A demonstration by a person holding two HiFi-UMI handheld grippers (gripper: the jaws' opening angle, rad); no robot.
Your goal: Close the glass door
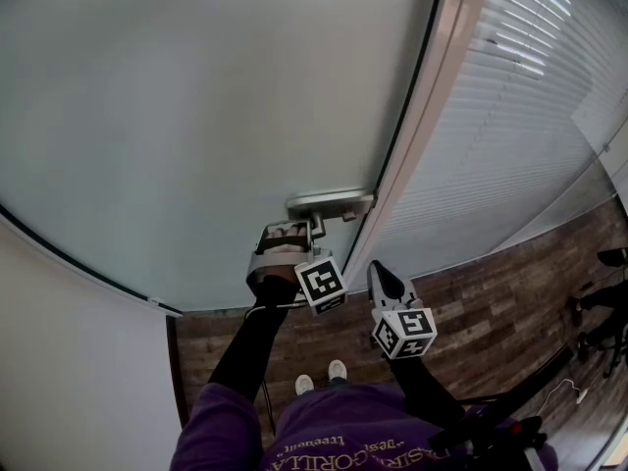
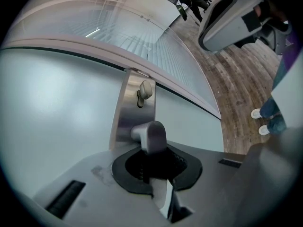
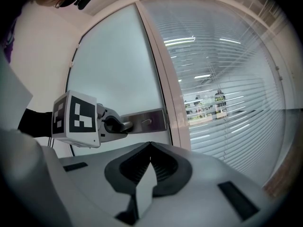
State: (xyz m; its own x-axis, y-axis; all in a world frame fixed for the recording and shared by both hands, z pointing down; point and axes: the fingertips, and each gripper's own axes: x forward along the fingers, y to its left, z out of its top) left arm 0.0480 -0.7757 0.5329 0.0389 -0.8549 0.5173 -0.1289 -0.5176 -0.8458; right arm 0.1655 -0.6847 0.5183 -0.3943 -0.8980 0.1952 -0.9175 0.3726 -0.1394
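The frosted glass door (image 1: 196, 116) fills the upper left of the head view, its edge meeting the pale frame (image 1: 432, 116). A steel plate (image 1: 330, 204) on the door carries a lever handle (image 2: 150, 135) and a small thumb-turn (image 2: 144, 91) above it. My left gripper (image 1: 306, 232) is shut on the lever; in the left gripper view the lever runs into the gripper (image 2: 154, 161) between the dark pads (image 2: 182, 163). My right gripper (image 1: 383, 279) hangs just right of it, shut with nothing between its jaws (image 3: 150, 163). The right gripper view shows the left gripper's marker cube (image 3: 75, 118) at the plate (image 3: 147, 121).
Right of the frame (image 3: 165, 79) is a glass wall with white slatted blinds (image 1: 530, 96). A plain white wall (image 1: 69, 361) lies to the left. Below are wood-plank floor (image 1: 491, 302), my shoes (image 1: 321, 378), and dark chair and cable shapes (image 1: 603, 312) at far right.
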